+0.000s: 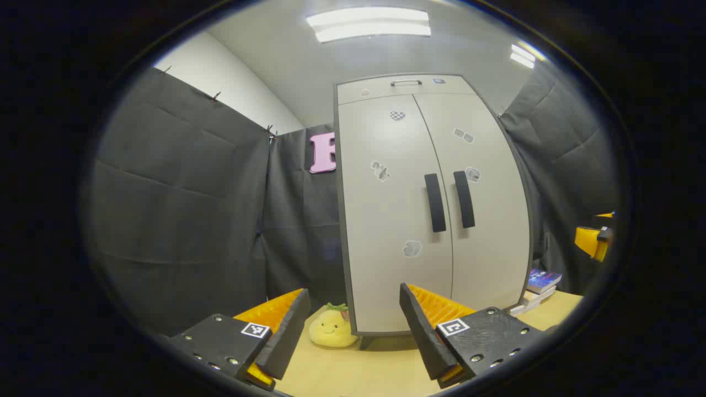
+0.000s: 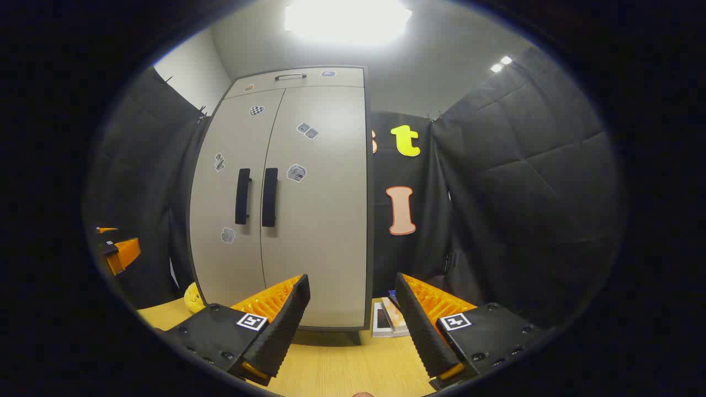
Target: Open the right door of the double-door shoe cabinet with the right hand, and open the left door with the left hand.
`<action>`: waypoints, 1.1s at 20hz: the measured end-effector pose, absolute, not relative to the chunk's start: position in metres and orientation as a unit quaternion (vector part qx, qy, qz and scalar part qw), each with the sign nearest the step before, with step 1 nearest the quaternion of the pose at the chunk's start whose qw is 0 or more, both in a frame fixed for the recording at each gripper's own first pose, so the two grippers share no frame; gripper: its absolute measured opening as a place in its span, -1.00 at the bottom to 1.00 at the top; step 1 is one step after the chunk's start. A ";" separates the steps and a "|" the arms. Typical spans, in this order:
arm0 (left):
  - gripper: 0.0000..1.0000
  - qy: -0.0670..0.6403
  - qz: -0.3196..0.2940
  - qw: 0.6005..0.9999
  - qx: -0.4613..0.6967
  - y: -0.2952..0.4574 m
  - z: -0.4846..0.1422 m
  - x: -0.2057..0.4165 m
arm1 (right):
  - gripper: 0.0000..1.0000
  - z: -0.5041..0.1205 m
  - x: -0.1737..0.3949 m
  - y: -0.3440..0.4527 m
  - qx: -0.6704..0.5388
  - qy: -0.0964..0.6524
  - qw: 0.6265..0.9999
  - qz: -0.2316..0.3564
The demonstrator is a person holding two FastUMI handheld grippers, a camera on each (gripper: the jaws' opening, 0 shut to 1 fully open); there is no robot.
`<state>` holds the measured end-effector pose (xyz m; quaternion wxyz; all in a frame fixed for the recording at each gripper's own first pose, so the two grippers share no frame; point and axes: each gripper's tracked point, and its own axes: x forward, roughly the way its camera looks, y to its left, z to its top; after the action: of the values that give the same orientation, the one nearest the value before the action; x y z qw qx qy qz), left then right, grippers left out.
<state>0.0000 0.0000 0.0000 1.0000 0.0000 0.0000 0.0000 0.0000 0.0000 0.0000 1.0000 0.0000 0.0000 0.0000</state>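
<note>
Cabinet point(image 1: 430, 209) closed, well beyond both tools

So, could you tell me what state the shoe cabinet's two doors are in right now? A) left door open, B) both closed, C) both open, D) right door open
B: both doors of the shoe cabinet sit flush, with the left handle and right handle side by side and no hand-held gripper touching them.

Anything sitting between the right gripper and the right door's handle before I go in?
No. In the right gripper view, between the open right gripper and the right door handle there is bare tabletop and door front.
</note>
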 end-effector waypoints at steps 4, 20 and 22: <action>0.88 0.000 0.000 1.000 -0.001 0.001 0.000 0.000 | 0.95 -0.002 0.000 0.003 -0.001 0.003 1.000 0.003; 0.88 -0.007 0.006 1.000 -0.003 0.005 0.007 -0.009 | 0.94 0.003 -0.005 0.014 -0.005 -0.007 1.000 0.021; 0.90 -0.006 0.009 1.000 -0.003 0.008 0.007 -0.011 | 0.94 0.004 -0.002 0.019 -0.005 -0.005 1.000 0.026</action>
<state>-0.0112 0.0080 0.0071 0.9999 -0.0029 -0.0057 0.0094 -0.0016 0.0189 0.0043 0.9996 -0.0046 -0.0055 0.0260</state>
